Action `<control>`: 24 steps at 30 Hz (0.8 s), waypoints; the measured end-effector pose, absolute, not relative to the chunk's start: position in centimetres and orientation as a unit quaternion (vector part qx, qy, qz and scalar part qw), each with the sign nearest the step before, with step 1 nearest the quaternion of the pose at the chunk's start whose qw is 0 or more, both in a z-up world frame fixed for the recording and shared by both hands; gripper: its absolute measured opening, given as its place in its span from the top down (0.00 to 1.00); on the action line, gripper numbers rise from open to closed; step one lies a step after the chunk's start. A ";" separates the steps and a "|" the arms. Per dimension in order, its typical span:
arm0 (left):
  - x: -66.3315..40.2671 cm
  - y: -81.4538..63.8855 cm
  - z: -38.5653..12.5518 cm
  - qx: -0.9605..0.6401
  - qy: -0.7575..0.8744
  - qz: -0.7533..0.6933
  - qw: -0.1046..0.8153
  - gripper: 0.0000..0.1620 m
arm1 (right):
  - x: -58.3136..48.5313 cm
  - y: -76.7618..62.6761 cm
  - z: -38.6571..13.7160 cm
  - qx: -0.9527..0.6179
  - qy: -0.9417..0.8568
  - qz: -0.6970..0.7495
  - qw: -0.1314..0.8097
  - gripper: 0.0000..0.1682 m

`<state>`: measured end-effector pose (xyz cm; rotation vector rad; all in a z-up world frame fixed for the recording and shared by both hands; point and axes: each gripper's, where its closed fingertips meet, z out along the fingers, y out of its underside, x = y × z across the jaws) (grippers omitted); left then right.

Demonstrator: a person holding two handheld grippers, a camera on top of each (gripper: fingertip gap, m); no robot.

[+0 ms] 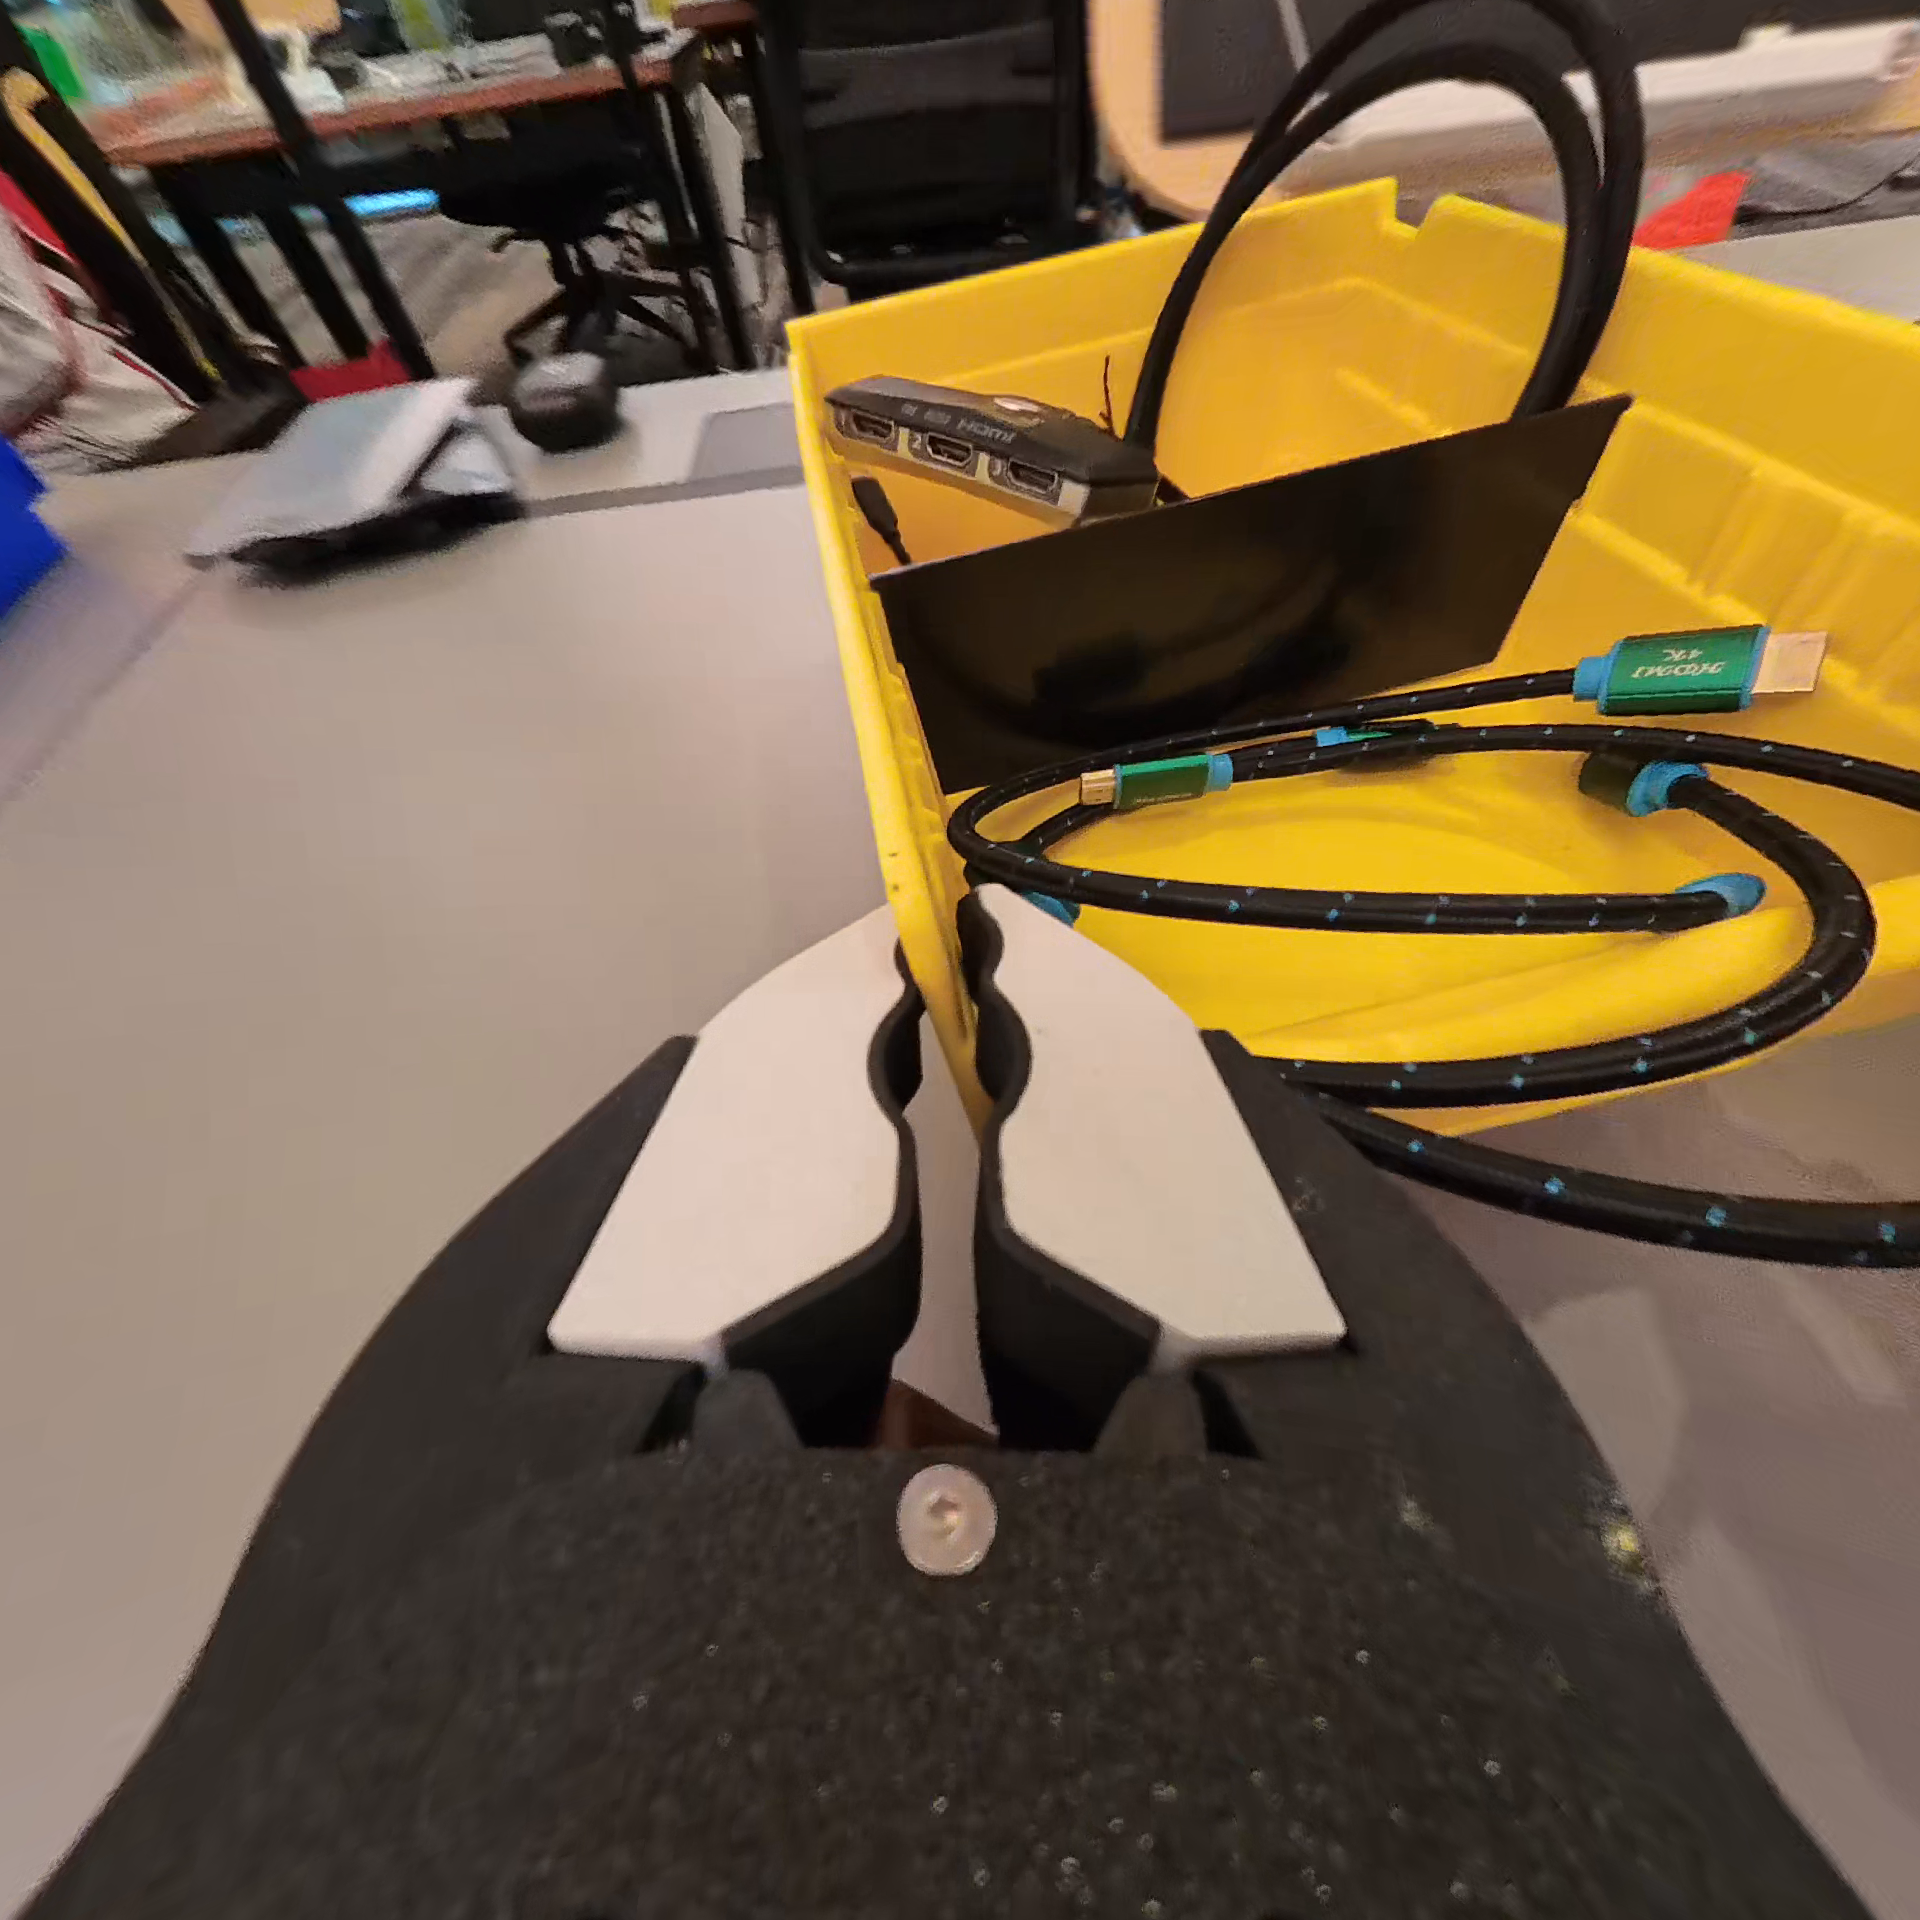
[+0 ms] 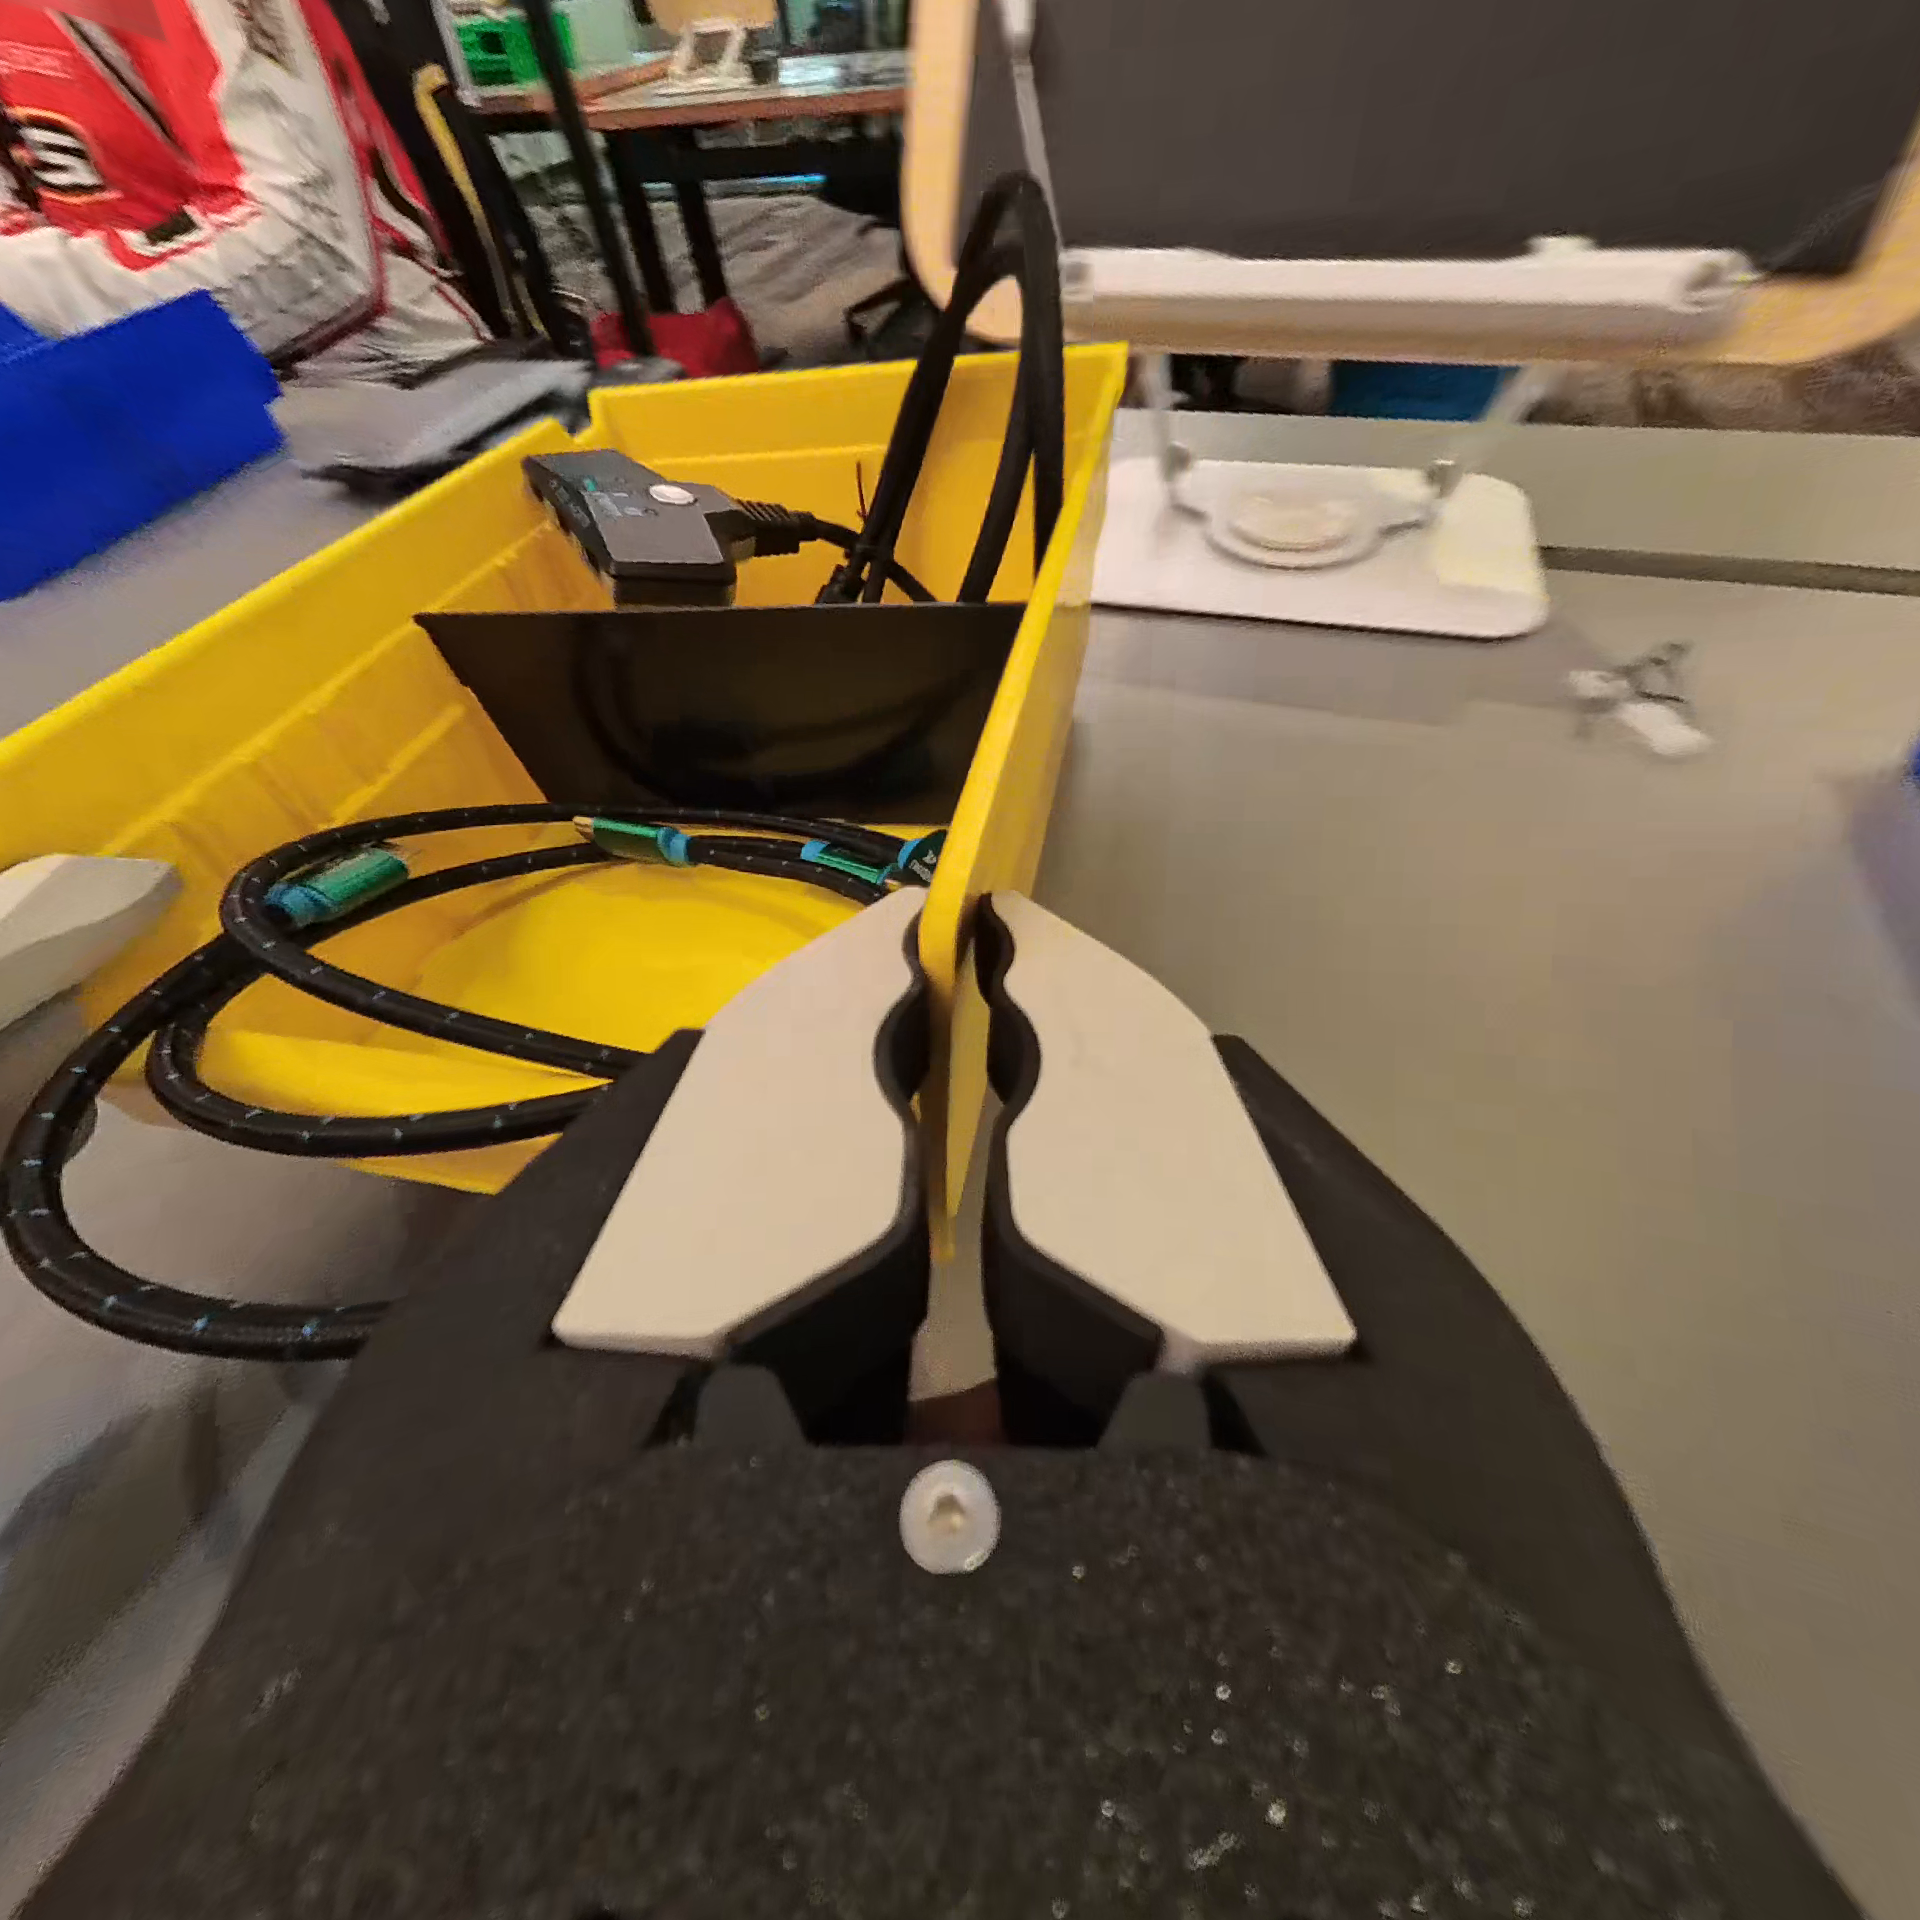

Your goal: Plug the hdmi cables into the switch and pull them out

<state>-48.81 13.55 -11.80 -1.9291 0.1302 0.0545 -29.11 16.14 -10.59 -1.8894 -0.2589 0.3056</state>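
Note:
A yellow bin (image 1: 1714, 343) stands on the grey table. Behind its black divider (image 1: 1226, 582) lies the black HDMI switch (image 1: 977, 442), ports facing me, with a thick black cable (image 1: 1558, 208) looping up from it. In front of the divider lie braided black HDMI cables with green plugs (image 1: 1673, 670), one cable hanging over the front edge. My left gripper (image 1: 940, 925) is shut on the bin's left wall. My right gripper (image 2: 951, 914) is shut on the bin's right wall (image 2: 997, 790). The switch (image 2: 644, 520) and a green plug (image 2: 343, 883) also show in the right wrist view.
A white stand (image 2: 1320, 540) sits right of the bin, with a small white object (image 2: 1631, 696) nearer me. A blue bin (image 2: 114, 416) is at the far left. A grey pouch (image 1: 353, 488) lies on the table left of the bin. Desks and chairs stand behind. There is about 20 centimeters between the tips of the two grippers.

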 end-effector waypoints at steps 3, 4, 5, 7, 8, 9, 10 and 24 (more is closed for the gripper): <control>-53.1 14.1 -11.7 -0.815 0.077 0.037 0.573 0.97 | -33.7 16.8 -11.2 -0.799 -0.124 0.157 0.567 0.97; -54.3 14.3 -11.9 -0.815 0.080 0.032 0.572 0.97 | -35.0 17.0 -11.5 -0.798 -0.131 0.156 0.566 0.96; -55.4 14.5 -12.3 -0.818 0.085 0.035 0.568 0.97 | -36.1 17.0 -12.0 -0.800 -0.134 0.161 0.563 0.96; -57.4 14.8 -13.4 -0.825 0.079 0.053 0.557 0.97 | -38.1 16.9 -13.0 -0.804 -0.138 0.181 0.549 0.95; -58.3 15.0 -13.8 -0.828 0.064 0.058 0.554 0.97 | -38.9 16.8 -13.4 -0.802 -0.143 0.192 0.547 0.94; -58.9 15.2 -14.1 -0.832 0.040 0.049 0.550 0.97 | -39.6 16.6 -13.9 -0.803 -0.148 0.201 0.541 0.93; -59.4 15.4 -14.2 -0.834 0.019 0.032 0.550 0.97 | -40.3 16.5 -13.9 -0.797 -0.150 0.219 0.543 0.92; -61.1 14.7 -13.6 -0.830 -0.033 0.062 0.553 0.92 | -35.1 6.0 -13.2 -0.720 -0.359 0.331 0.494 0.94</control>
